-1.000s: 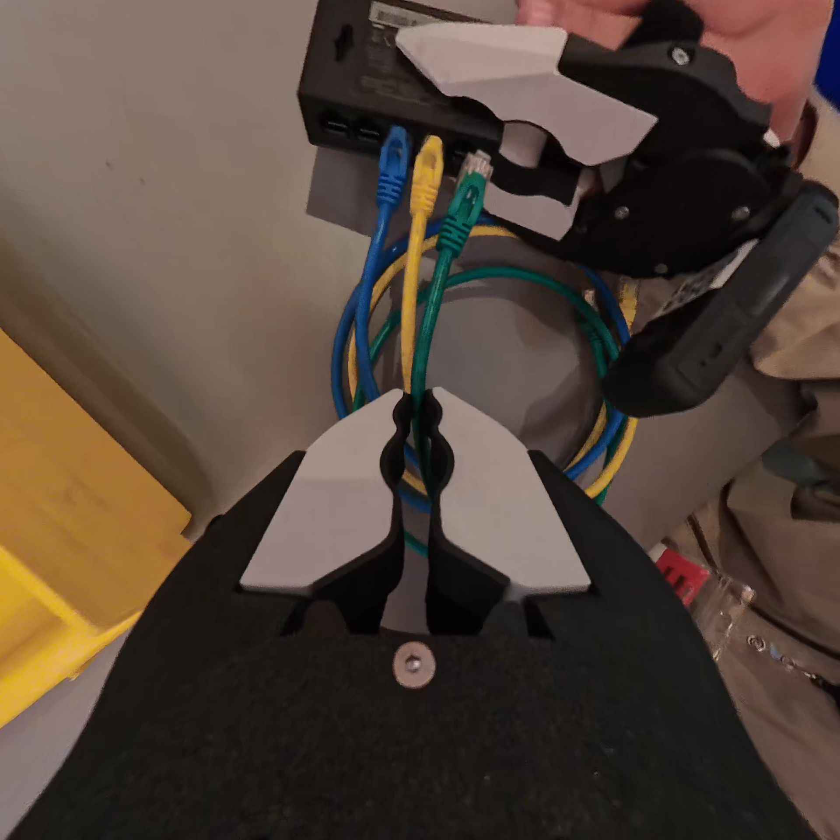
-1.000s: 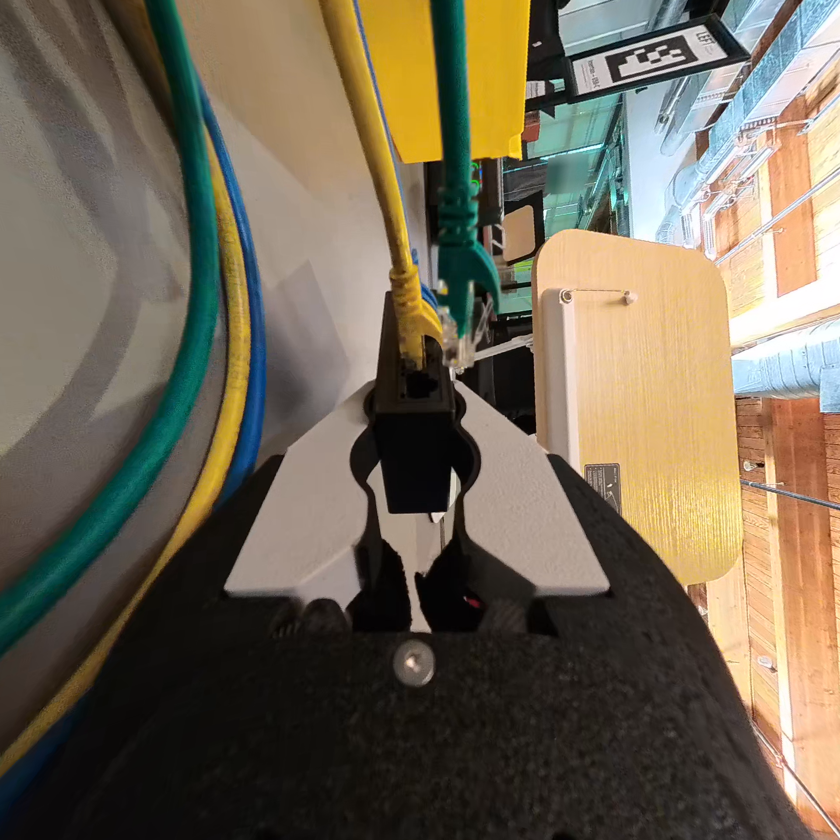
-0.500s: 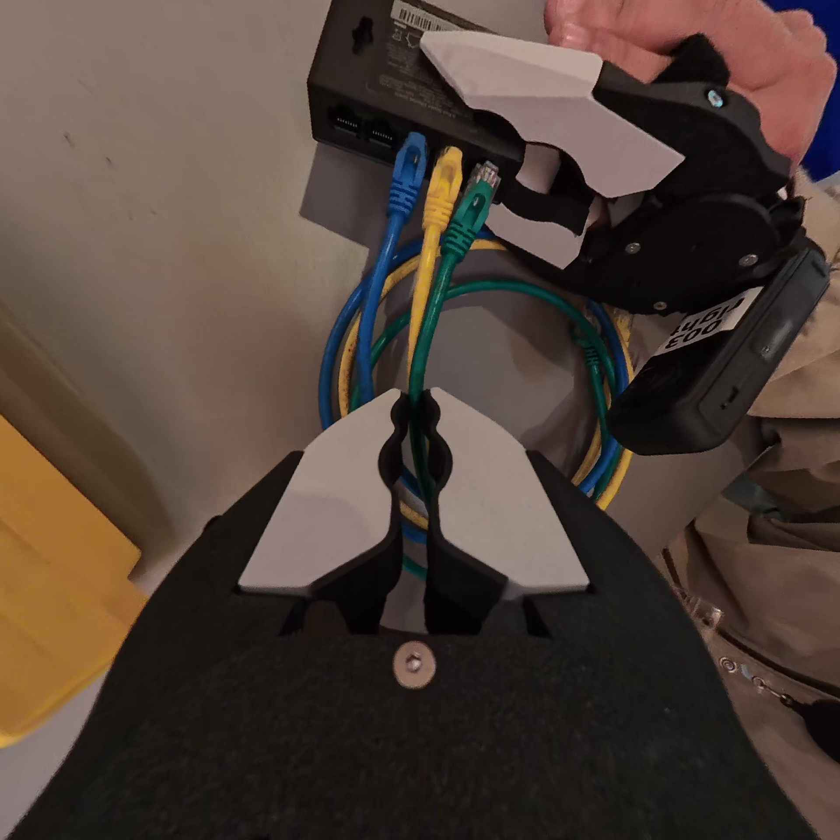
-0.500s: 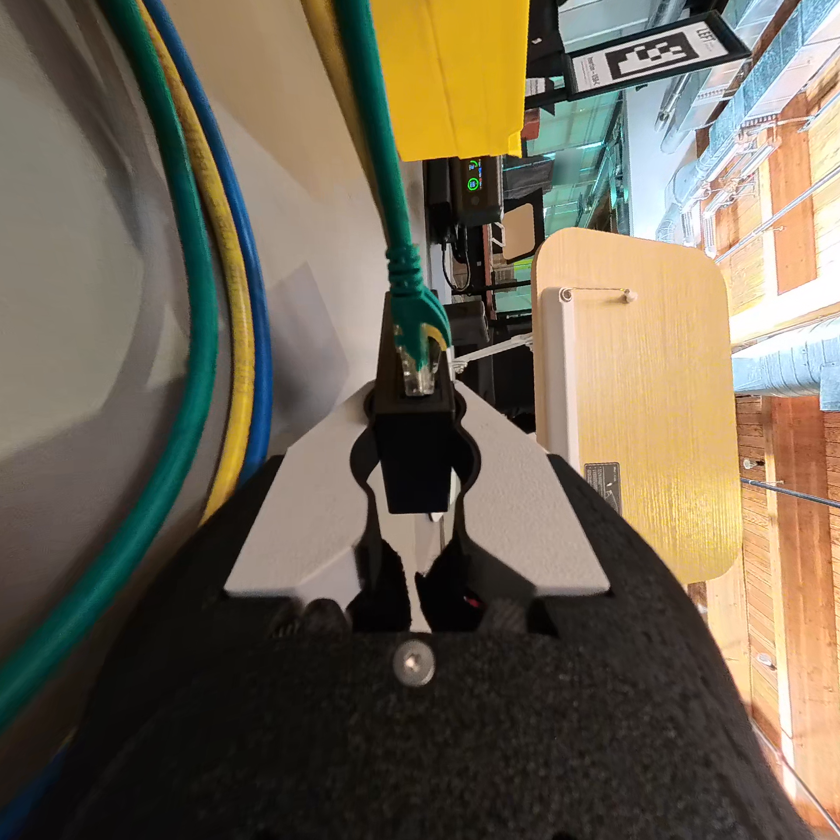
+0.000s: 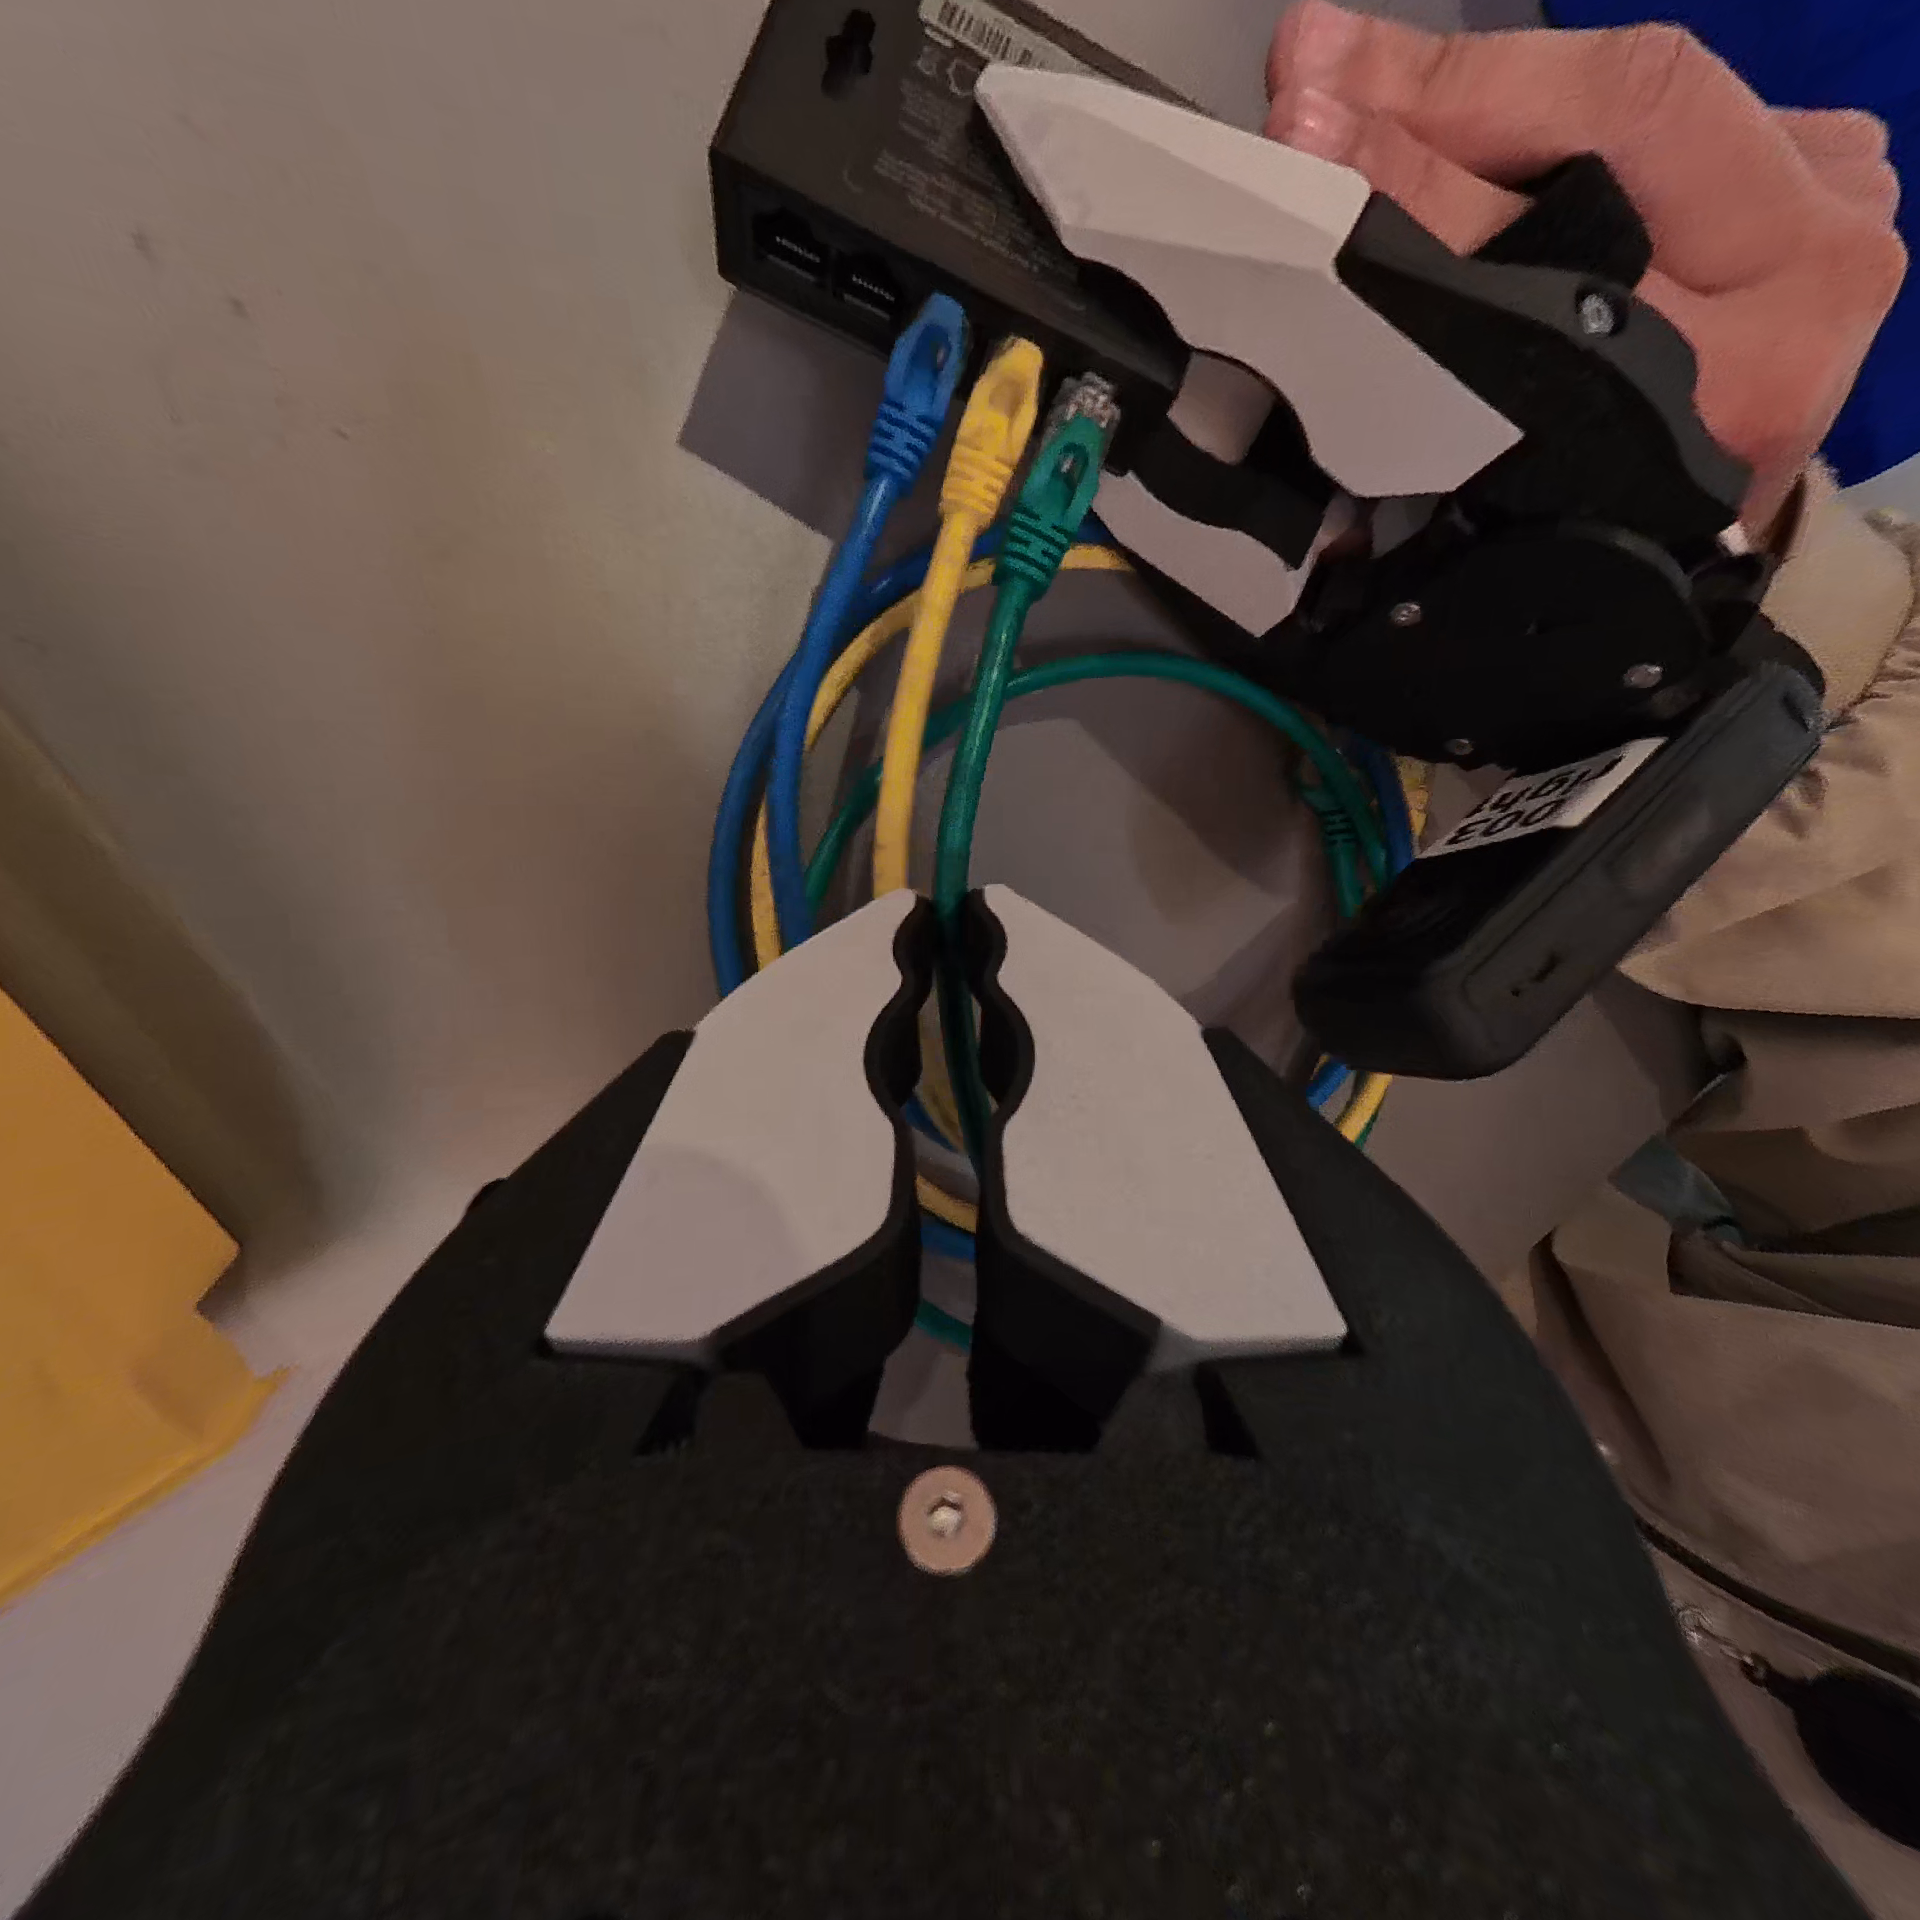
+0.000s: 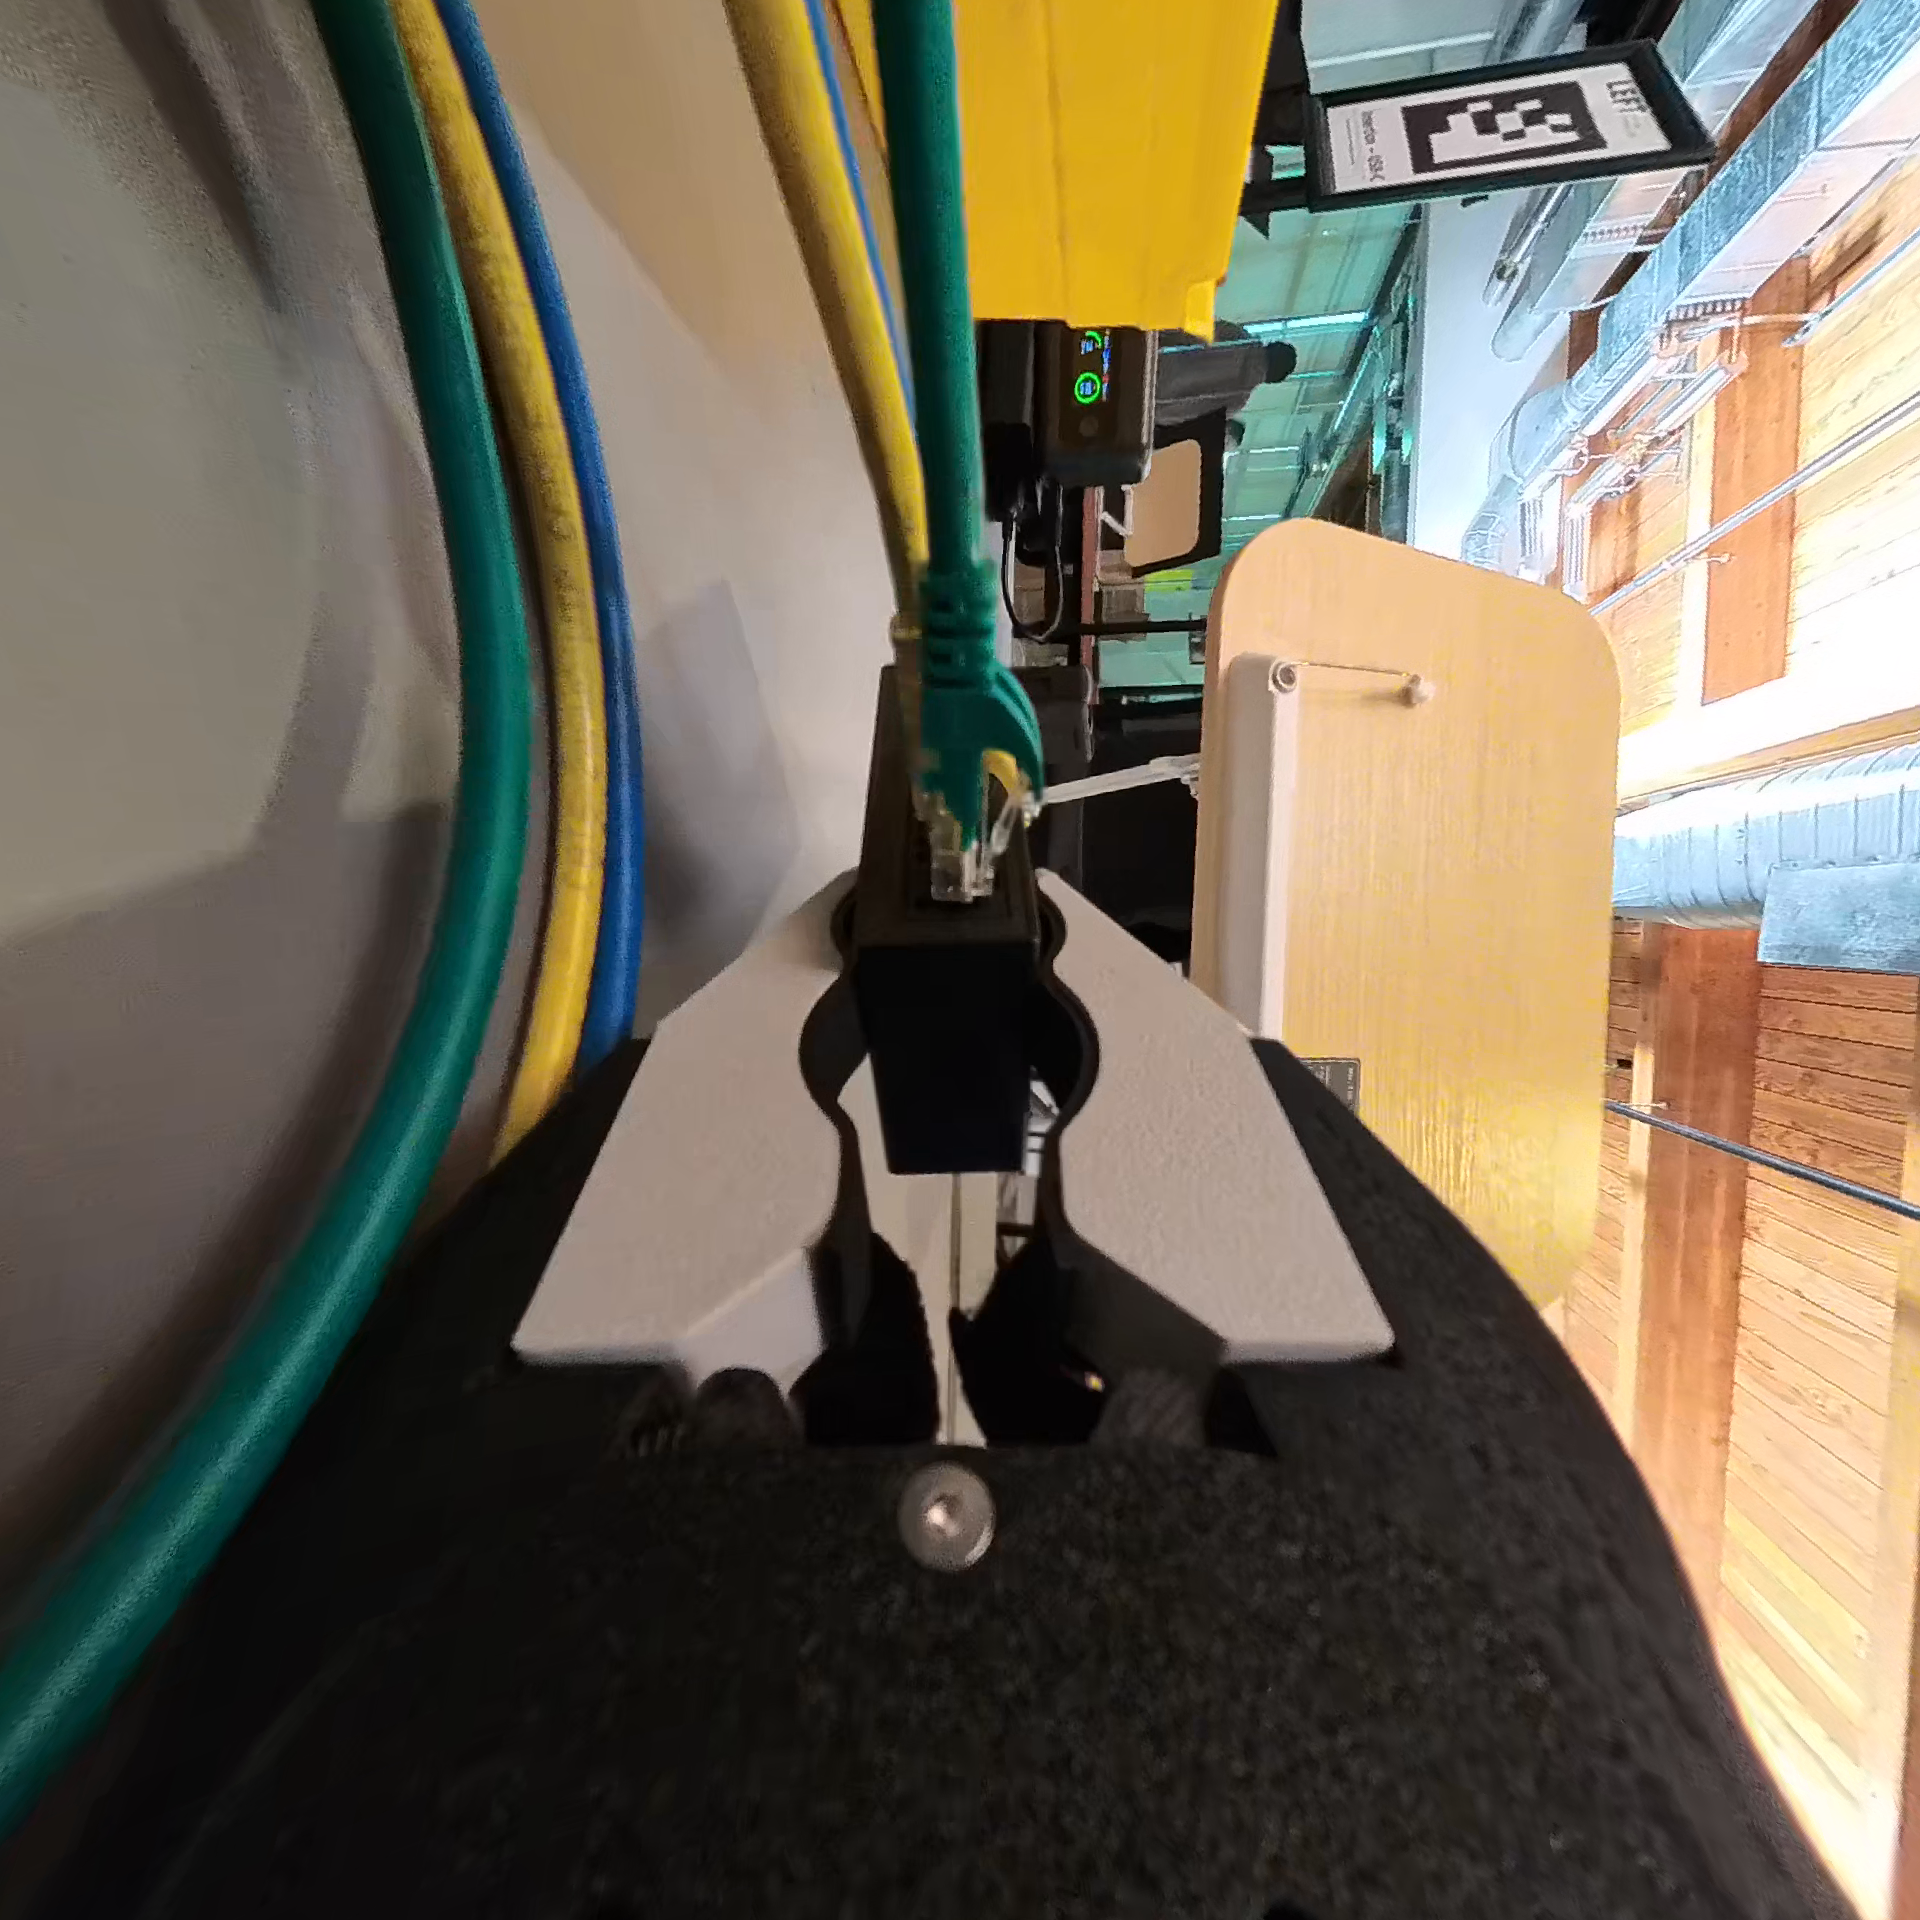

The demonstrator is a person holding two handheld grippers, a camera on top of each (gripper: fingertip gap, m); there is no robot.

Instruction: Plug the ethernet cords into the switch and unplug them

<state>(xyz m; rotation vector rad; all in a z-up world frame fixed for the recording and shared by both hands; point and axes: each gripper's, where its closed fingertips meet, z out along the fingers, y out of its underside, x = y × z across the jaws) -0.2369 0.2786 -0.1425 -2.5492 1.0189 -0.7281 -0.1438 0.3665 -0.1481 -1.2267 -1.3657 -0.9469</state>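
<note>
My right gripper (image 6: 948, 914) is shut on the black switch (image 6: 951, 1018) and holds it above the table; it also shows in the left wrist view (image 5: 1226, 395), with the switch (image 5: 894, 197) at the top. My left gripper (image 5: 948, 909) is shut on the green cord (image 5: 971, 769) some way below its plug. The green plug (image 5: 1060, 478) sits at a switch port with its clear tip showing (image 6: 961, 842); I cannot tell if it is seated. The blue plug (image 5: 920, 384) and yellow plug (image 5: 992, 426) are in ports beside it.
The three cords lie coiled on the pale table (image 5: 312, 520) under the switch. A yellow bin (image 5: 94, 1278) stands at the left. A person's hand (image 5: 1579, 197) holds the right gripper, and beige clothing (image 5: 1766, 1247) is at the right. Two ports (image 5: 821, 265) at the switch's left end are empty. The gap from one gripper's tips to the other's is roughly 12 centimetres.
The green plug, which hung just off the switch a second ago, has moved up against its port. Both grippers stay shut.
</note>
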